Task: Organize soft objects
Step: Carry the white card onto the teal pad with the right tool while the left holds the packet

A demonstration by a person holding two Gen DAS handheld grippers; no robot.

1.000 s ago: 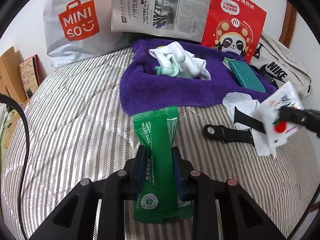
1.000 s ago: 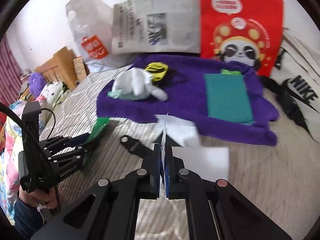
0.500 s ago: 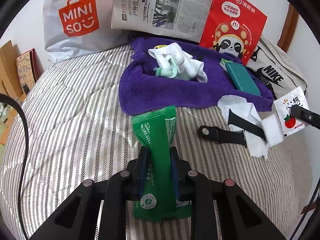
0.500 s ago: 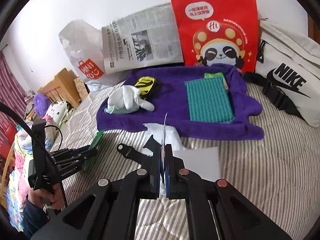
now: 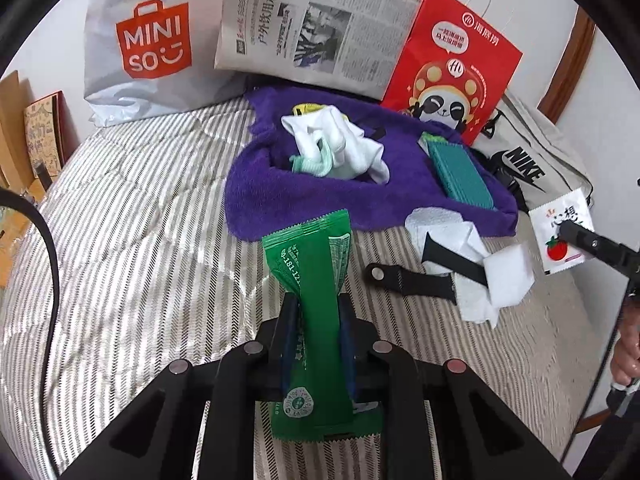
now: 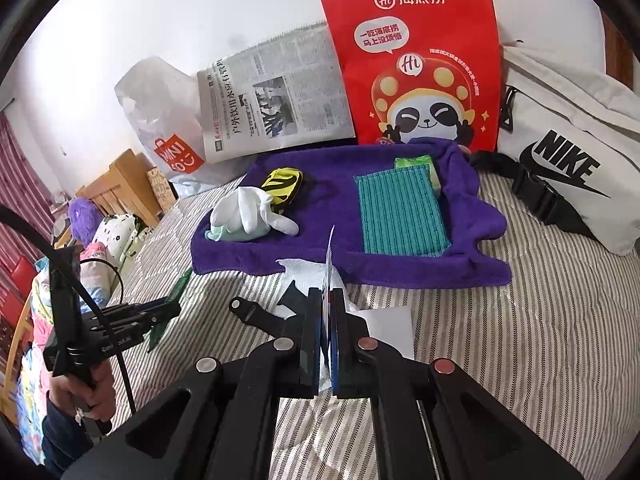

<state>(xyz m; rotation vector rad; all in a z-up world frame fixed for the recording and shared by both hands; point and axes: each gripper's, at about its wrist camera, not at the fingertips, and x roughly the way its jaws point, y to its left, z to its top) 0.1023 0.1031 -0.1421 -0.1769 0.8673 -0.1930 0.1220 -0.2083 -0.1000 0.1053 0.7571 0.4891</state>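
Note:
My left gripper (image 5: 318, 312) is shut on a green packet (image 5: 310, 280), held above the striped bed. My right gripper (image 6: 327, 300) is shut on a thin white sachet (image 6: 329, 256) with a tomato print, seen face-on in the left wrist view (image 5: 560, 236). A purple towel (image 6: 328, 184) lies at the back of the bed. On it lie white gloves (image 6: 248, 216), a yellow-black item (image 6: 282, 182) and a teal cloth (image 6: 400, 212). White tissue (image 5: 444, 228) and a black strap (image 5: 404, 280) lie in front of the towel.
A Miniso bag (image 5: 148, 48), a newspaper (image 5: 312, 28), a red panda bag (image 5: 452, 68) and a white Nike bag (image 6: 568, 152) stand along the wall. Wooden furniture and toys (image 6: 104, 216) sit off the bed's left side.
Both grippers have drawn back from the towel and risen. The right gripper with its sachet has shifted right in the left wrist view. Both grips are unchanged.

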